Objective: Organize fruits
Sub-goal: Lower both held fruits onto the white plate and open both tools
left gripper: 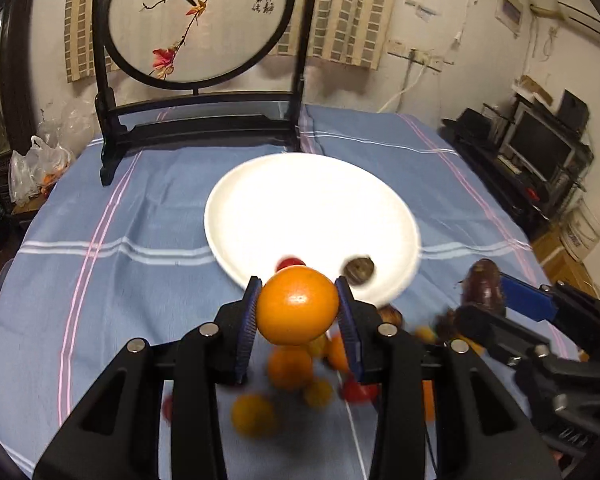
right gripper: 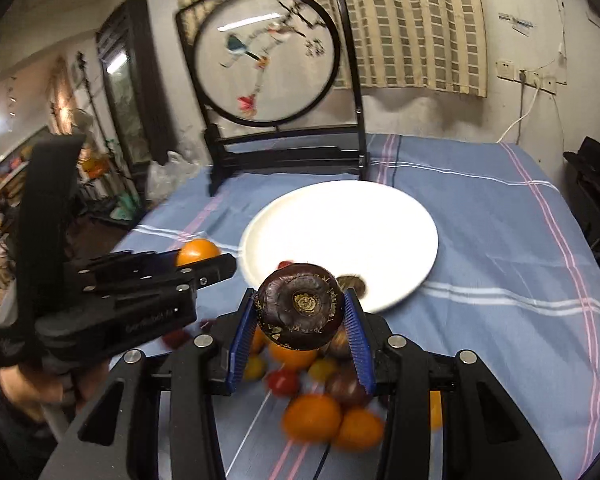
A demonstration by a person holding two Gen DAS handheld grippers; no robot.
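A blue striped cloth covered the table (left gripper: 100, 208), a white plate (left gripper: 260, 200) at its middle. The left tongs (left gripper: 298, 306) gripped an orange (left gripper: 298, 304) and the right tongs (right gripper: 300, 312) a dark purple fruit (right gripper: 300, 306), both raised above the near fruit pile (right gripper: 319, 412), likely bound for the plate.

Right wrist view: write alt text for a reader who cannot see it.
The right claw grips a dark purple-brown round fruit above a pile of orange, yellow and red fruits on a blue striped tablecloth. Beyond lies a white plate holding two small items; at left, the left claw holds an orange.
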